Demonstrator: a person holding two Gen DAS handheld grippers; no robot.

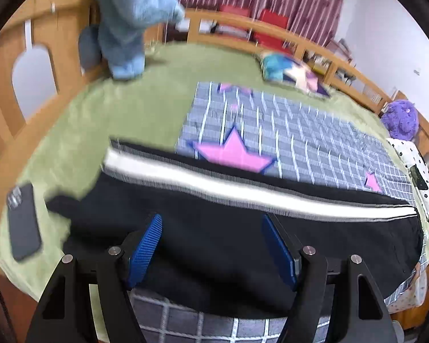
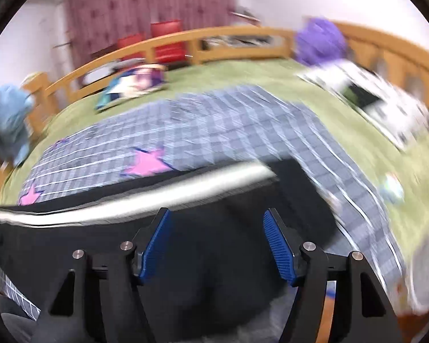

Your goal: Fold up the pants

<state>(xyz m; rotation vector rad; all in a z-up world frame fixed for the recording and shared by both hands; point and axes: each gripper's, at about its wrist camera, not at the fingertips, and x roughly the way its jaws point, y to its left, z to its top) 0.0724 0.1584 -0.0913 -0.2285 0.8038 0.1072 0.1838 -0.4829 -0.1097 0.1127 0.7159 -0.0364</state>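
Both the left hand-held gripper (image 1: 211,245) and right hand-held gripper (image 2: 217,243) hover spread and empty over the black pants (image 1: 214,228) on the bed (image 1: 85,114), seemingly between folds; next, pinch an edge.

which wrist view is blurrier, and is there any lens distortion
Right wrist view: heavy motion smear across the checked blanket and black pants. Left wrist view: milder blur, pink star still crisp-edged. Both: fisheye bends the wooden bed rail into an arc, with dark corners.

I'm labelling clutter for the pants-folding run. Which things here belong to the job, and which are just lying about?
Job: black pants, left gripper, right gripper.

Lying about: phone, purple plush toy, blue garment, checked blanket, colourful cushion.
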